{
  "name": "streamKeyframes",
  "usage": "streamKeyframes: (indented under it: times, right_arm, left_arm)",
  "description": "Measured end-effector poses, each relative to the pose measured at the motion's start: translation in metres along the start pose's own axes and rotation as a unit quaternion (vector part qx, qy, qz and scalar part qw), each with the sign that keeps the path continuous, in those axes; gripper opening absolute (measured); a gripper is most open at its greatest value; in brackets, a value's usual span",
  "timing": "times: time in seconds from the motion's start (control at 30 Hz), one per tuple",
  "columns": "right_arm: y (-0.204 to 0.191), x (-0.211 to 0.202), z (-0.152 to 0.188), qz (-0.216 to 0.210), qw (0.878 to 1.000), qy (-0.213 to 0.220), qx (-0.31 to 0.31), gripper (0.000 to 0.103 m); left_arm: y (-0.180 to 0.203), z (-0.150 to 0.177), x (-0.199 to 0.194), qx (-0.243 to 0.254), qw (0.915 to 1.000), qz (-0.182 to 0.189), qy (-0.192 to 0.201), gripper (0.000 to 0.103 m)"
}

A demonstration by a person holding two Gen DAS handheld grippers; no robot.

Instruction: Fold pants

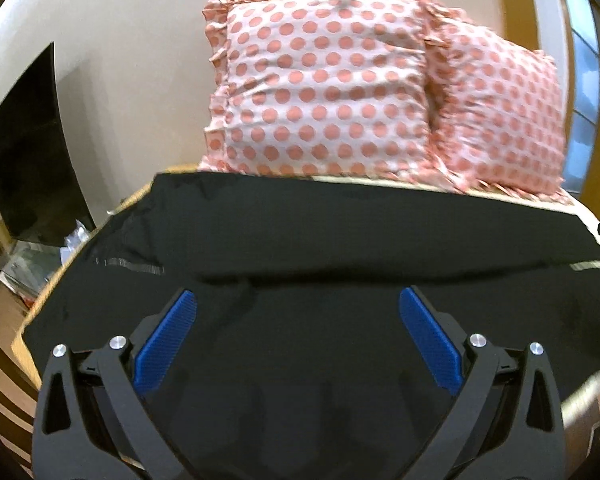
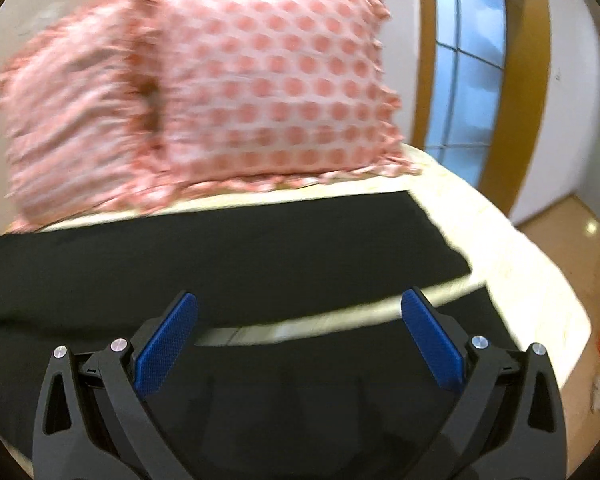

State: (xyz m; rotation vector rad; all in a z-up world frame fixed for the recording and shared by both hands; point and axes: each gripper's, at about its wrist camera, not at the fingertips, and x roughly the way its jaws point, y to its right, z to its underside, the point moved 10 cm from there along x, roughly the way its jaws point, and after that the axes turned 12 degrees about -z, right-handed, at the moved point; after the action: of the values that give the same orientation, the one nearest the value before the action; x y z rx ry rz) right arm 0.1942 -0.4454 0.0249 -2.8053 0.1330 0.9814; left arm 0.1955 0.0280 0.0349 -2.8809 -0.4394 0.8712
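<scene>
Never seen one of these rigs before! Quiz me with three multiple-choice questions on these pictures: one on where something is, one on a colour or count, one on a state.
1. Where do the pillows sit?
A. behind the pants
B. on the floor
C. on top of the pants

2. What colour are the pants?
A. white
B. red
C. black

3. How is the left gripper?
A. open, holding nothing
B. shut on a pillow
C. shut on the pants

Answers:
1 A, they stand beyond the pants' far edge.
2 C, the cloth is plainly black.
3 A, its blue pads stand wide apart.
</scene>
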Motion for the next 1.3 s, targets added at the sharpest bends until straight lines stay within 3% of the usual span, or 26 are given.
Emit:
streamKeyframes:
  times: [0.13,0.23,0.37,0.47,0.63,0.67,0.7,0.77,0.87,1.1,1.3]
  right_arm:
    - [0.048,0.063,-0.043,0.064,0.996,-0.028,0.053,0.098]
    - [0.081,0.105,-0.066,0.103,0.989,-0.045,0.097,0.096]
    - [0.125,0.157,-0.071,0.152,0.968,-0.085,0.181,0.086]
    - [0.144,0.178,-0.066,0.179,0.953,-0.102,0.222,0.084]
    - [0.153,0.196,-0.064,0.22,0.946,-0.114,0.209,0.084]
    - [0.152,0.195,-0.065,0.225,0.948,-0.113,0.196,0.079]
    - [0.151,0.193,-0.065,0.219,0.951,-0.109,0.19,0.074]
    - [0.148,0.189,-0.062,0.193,0.956,-0.098,0.197,0.052]
    - [0.151,0.183,-0.06,0.18,0.958,-0.092,0.205,0.028]
    - [0.155,0.147,-0.042,0.094,0.96,-0.052,0.259,0.008]
    - [0.135,0.087,-0.022,0.041,0.966,0.004,0.255,0.007]
  left_arm:
    - [-0.001,-0.027,0.028,-0.013,0.9995,-0.027,0.0,0.101]
    - [0.0,-0.036,0.045,-0.028,0.9993,-0.026,-0.005,0.101]
    - [-0.001,-0.041,0.064,-0.034,0.9981,-0.051,0.004,0.101]
    - [-0.001,-0.042,0.069,-0.021,0.9967,-0.075,0.021,0.101]
    - [0.009,-0.036,0.075,0.001,0.9981,-0.06,0.015,0.101]
    - [0.012,-0.034,0.077,0.003,0.9984,-0.056,0.011,0.101]
    - [0.013,-0.033,0.078,0.005,0.9985,-0.054,0.008,0.101]
    - [0.014,-0.03,0.08,0.005,0.9986,-0.052,0.005,0.101]
    - [0.012,-0.029,0.079,-0.003,0.9988,-0.048,0.002,0.101]
    - [0.008,-0.03,0.066,-0.013,0.9991,-0.039,0.009,0.101]
    - [0.004,-0.03,0.049,-0.015,0.9989,-0.039,0.023,0.101]
